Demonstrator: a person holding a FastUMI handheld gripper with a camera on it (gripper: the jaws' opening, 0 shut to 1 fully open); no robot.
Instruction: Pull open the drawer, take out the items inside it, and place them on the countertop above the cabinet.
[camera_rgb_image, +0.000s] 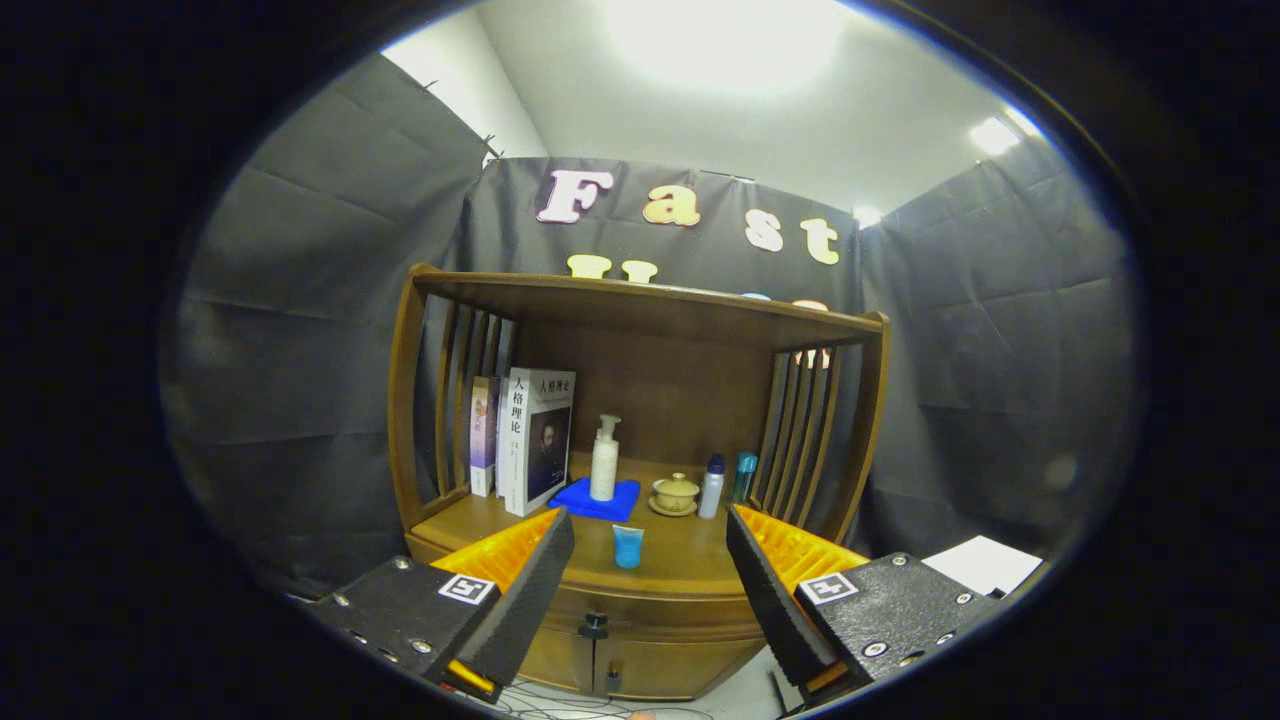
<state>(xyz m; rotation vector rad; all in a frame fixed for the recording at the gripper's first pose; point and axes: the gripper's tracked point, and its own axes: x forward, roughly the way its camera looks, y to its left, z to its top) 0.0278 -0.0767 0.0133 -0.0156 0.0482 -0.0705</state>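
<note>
Ahead of us stands a wooden cabinet (640, 400) with slatted sides and a smooth, warm-brown countertop (690, 560). Our gripper (650, 570) has its fingers spread wide with nothing between them but open air. Their inner faces look finely ridged.

Below the countertop edge, between the fingers, we see the closed drawer (650, 612) with a small dark round knob (594, 627); whatever it holds is hidden from us. The cabinet doors beneath are partly cut off by the fingers.

On the countertop, just beyond the fingers, sits a small translucent blue cup (628, 546). Farther back, a white pump bottle (604, 460) stands on a folded blue cloth (596, 499), beside a pale lidded teacup on a saucer (675, 494), a white bottle with a dark cap (711, 487) and a teal bottle (744, 476). Upright books (528, 440) lean by the left slats.
</note>
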